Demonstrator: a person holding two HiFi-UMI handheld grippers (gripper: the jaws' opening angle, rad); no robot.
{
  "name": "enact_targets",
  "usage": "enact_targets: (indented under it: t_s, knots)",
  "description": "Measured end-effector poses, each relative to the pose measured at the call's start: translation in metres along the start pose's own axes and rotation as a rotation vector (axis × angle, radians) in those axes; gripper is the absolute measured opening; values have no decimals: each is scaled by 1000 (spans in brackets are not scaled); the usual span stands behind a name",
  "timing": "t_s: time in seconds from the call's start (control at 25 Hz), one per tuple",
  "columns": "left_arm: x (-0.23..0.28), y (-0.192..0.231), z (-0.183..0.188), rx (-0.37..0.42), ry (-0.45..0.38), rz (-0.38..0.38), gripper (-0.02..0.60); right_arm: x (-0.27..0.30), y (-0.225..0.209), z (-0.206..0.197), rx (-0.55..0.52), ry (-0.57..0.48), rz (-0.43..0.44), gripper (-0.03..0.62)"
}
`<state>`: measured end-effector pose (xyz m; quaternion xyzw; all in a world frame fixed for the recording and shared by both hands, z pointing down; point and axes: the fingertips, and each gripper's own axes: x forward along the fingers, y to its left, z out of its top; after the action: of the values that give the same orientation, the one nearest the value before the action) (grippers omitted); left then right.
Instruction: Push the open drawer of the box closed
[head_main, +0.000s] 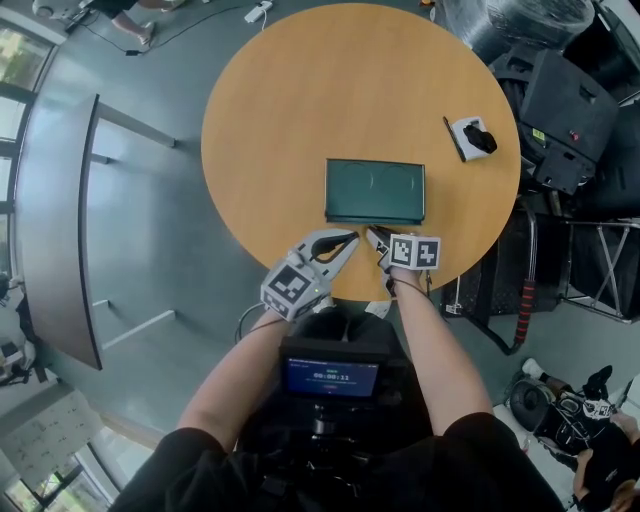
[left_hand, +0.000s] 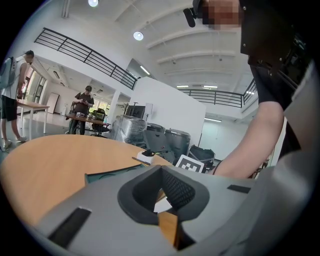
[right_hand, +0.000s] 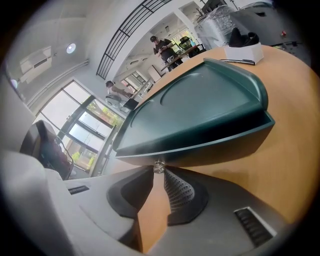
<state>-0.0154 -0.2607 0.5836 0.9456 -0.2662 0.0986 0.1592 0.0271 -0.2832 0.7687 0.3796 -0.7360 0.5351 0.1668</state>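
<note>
A dark green box (head_main: 375, 190) lies flat in the middle of the round wooden table (head_main: 290, 110). My right gripper (head_main: 376, 236) is at the box's near side. In the right gripper view the box (right_hand: 200, 110) fills the frame, and my right gripper (right_hand: 159, 172) has its tips pinched on a small clear drawer knob (right_hand: 159, 165) under the box's front edge. My left gripper (head_main: 350, 238) hovers just left of it near the table's rim, with its tips together and nothing held. In the left gripper view a corner of the box (left_hand: 107, 174) shows past my left gripper (left_hand: 161, 169).
A white holder with a black object (head_main: 474, 137) and a thin pen stand at the table's back right. The near table edge lies right under both grippers. Dark cases and gear crowd the floor to the right. People stand at distant tables.
</note>
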Motion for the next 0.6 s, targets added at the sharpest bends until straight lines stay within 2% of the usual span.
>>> enact_targets:
  t_s: [0.32, 0.6]
  knots:
    - [-8, 7, 3, -1, 9, 8, 40, 5, 1, 12, 0, -12, -9, 72]
    - [-9, 11, -4, -21, 22, 19, 40, 1, 5, 3, -14, 3, 31, 86]
